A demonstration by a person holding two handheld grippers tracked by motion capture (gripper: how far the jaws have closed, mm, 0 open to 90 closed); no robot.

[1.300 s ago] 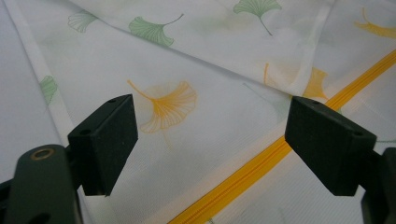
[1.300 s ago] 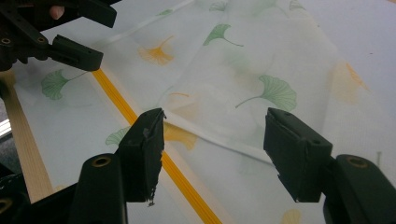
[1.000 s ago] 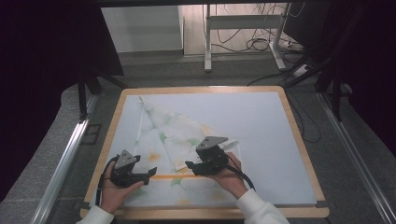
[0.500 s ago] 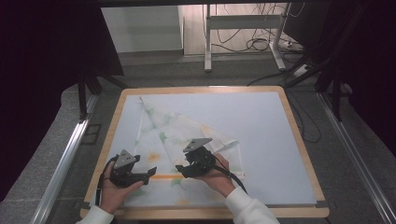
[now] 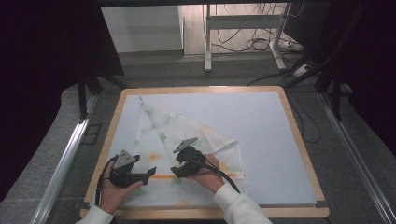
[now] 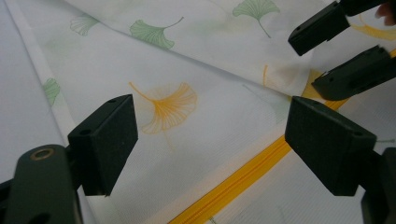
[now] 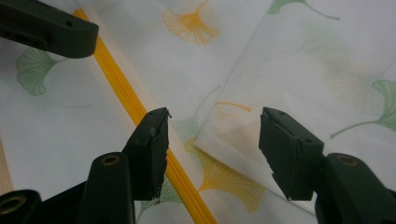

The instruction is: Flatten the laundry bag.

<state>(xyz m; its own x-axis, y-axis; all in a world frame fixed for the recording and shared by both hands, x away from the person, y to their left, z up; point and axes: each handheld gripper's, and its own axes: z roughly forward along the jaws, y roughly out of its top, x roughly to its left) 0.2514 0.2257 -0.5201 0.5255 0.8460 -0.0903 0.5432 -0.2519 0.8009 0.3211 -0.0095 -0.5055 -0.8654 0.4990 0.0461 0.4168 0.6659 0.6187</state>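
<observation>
The cloth, white with a leaf print and an orange stripe, lies partly folded on the left half of the table. The left gripper hovers low over the near-left part of the cloth, jaws spread, nothing between them. The right gripper sits near the cloth's middle, jaws also apart, aimed at a folded corner that lies just beside the stripe.

The step in hand looks like a pickup of that corner by the right gripper. To do it well:
- Drop the lower jaw flat onto the table side and slide it under the corner, so the top layer alone gets caught.
- Keep the corner centred between the pads before closing.
- Use the left gripper to pin the layer underneath so it doesn't drag.
</observation>
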